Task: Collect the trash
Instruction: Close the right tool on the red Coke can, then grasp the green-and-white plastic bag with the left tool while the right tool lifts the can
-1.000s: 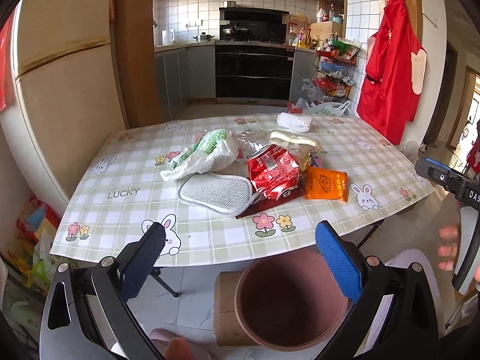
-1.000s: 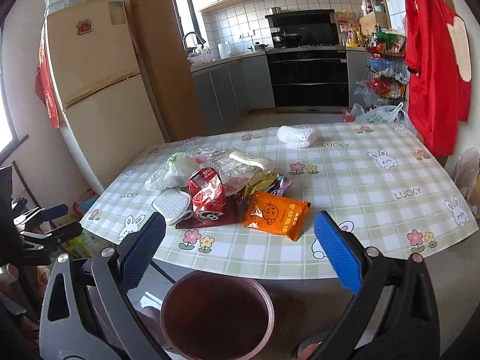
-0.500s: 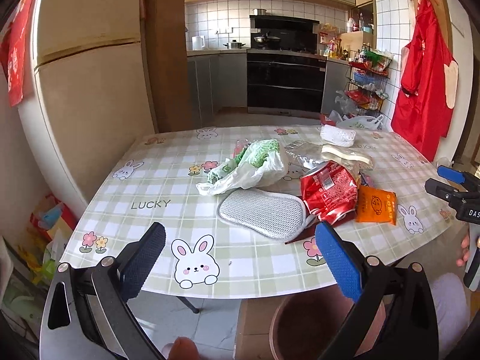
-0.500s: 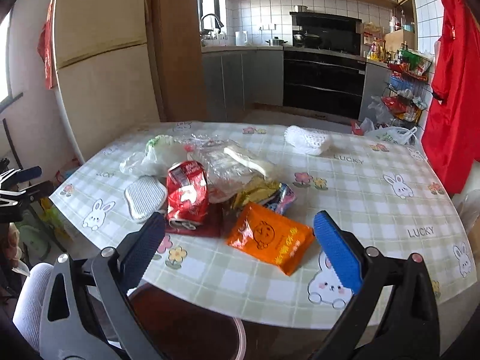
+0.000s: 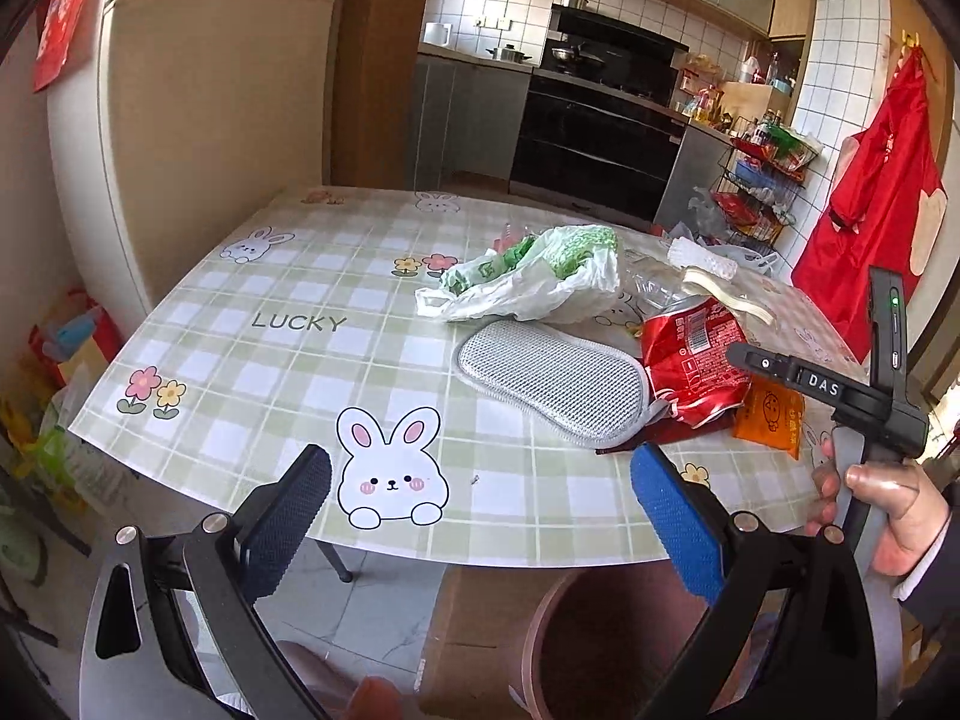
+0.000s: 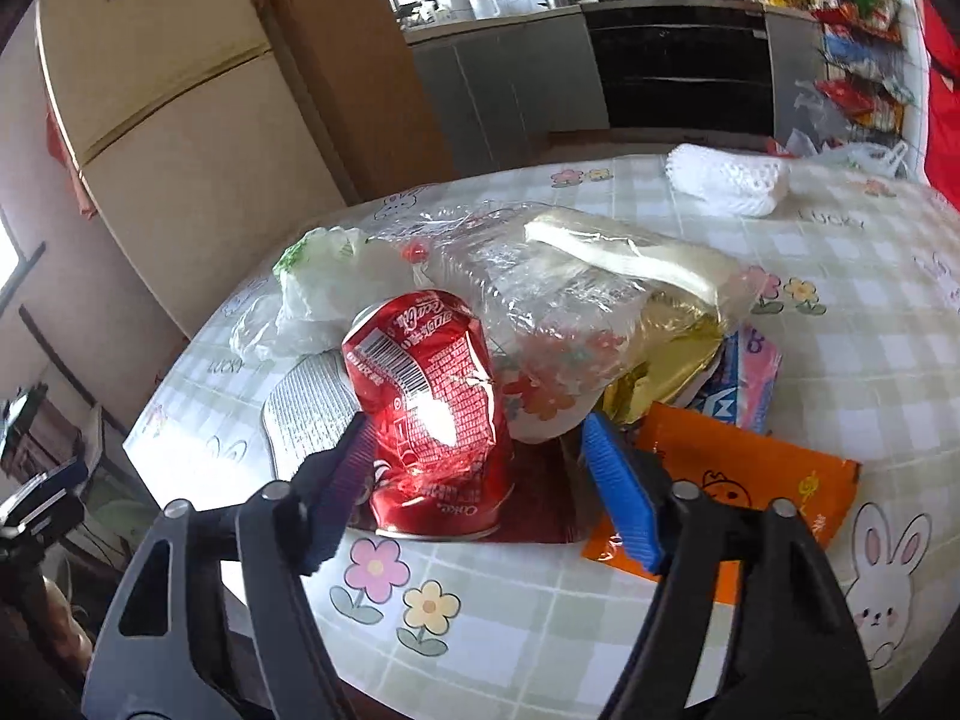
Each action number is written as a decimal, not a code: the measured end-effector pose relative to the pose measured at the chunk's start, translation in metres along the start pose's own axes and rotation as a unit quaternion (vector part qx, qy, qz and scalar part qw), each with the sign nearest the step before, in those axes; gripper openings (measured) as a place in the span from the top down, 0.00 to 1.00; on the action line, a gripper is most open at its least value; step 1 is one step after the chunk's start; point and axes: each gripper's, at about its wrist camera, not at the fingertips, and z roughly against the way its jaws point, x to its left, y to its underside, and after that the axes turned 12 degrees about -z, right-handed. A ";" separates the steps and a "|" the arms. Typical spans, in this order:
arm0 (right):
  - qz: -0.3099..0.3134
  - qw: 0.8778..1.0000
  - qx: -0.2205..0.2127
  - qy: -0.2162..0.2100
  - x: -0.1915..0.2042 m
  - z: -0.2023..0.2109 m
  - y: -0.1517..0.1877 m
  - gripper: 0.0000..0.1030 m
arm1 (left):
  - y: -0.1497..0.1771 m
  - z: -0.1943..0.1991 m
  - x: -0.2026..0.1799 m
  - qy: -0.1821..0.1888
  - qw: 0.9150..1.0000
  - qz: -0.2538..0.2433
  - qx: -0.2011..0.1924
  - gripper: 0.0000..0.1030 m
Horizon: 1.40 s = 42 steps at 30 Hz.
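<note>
A crushed red Coca-Cola can [image 6: 429,414] lies on the table among trash: an orange snack packet [image 6: 744,474], a clear plastic bag [image 6: 576,294], a gold wrapper [image 6: 666,354], a green-white plastic bag [image 5: 534,276]. My right gripper [image 6: 474,480] is open, its fingers either side of the can's near end, apart from it. The can [image 5: 690,360] and the right gripper's body [image 5: 840,396] also show in the left wrist view. My left gripper [image 5: 480,510] is open and empty at the table's near edge, above a brown bin [image 5: 606,648].
A grey mesh pad [image 5: 552,378] lies left of the can. A white net wrap [image 6: 726,180] sits at the far side. The checked tablecloth [image 5: 288,324] covers the table. A fridge [image 5: 198,120] stands left; a red apron [image 5: 870,192] hangs right.
My right gripper has moved forward and down to straddle the red can. My left gripper has shifted left and closer to the table edge.
</note>
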 end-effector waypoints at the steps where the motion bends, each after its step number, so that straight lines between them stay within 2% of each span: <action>1: -0.014 1.000 0.003 -0.003 -0.001 -0.003 0.000 0.41 | 0.001 -0.001 0.000 -0.001 1.000 -0.001 0.000 0.05; 3: -0.028 1.000 0.006 -0.004 -0.001 -0.006 0.000 0.46 | 0.003 -0.002 0.000 0.000 1.000 0.000 0.001 0.05; 8: -0.021 0.999 0.025 0.010 0.003 -0.015 0.007 0.46 | 0.001 -0.005 -0.004 0.017 1.000 0.005 -0.004 0.05; 9: -0.020 0.999 0.027 0.012 0.002 -0.015 0.008 0.48 | 0.001 -0.006 -0.004 0.020 1.000 0.004 -0.004 0.05; 10: -0.021 0.999 0.027 0.012 0.001 -0.014 0.010 0.58 | 0.000 -0.007 -0.006 0.025 1.000 0.003 -0.003 0.05; 12: -0.024 0.999 0.026 0.006 -0.001 -0.009 0.012 0.64 | 0.001 -0.008 -0.009 0.030 1.000 0.001 -0.002 0.05; 22: -0.062 0.998 -0.008 -0.016 -0.013 0.034 0.020 0.70 | -0.002 -0.009 -0.011 0.040 0.999 0.000 -0.002 0.05; 34: -0.070 0.995 -0.068 -0.001 -0.033 0.071 0.013 0.70 | -0.006 -0.020 -0.032 0.056 0.998 -0.027 0.007 0.05; 38: -0.090 0.992 -0.083 -0.006 -0.043 0.080 0.008 0.70 | -0.028 -0.037 -0.028 0.056 0.997 -0.046 -0.001 0.05; 42: -0.105 0.989 -0.099 -0.010 -0.051 0.090 0.000 0.70 | -0.067 -0.067 -0.036 0.034 0.993 -0.109 -0.019 0.05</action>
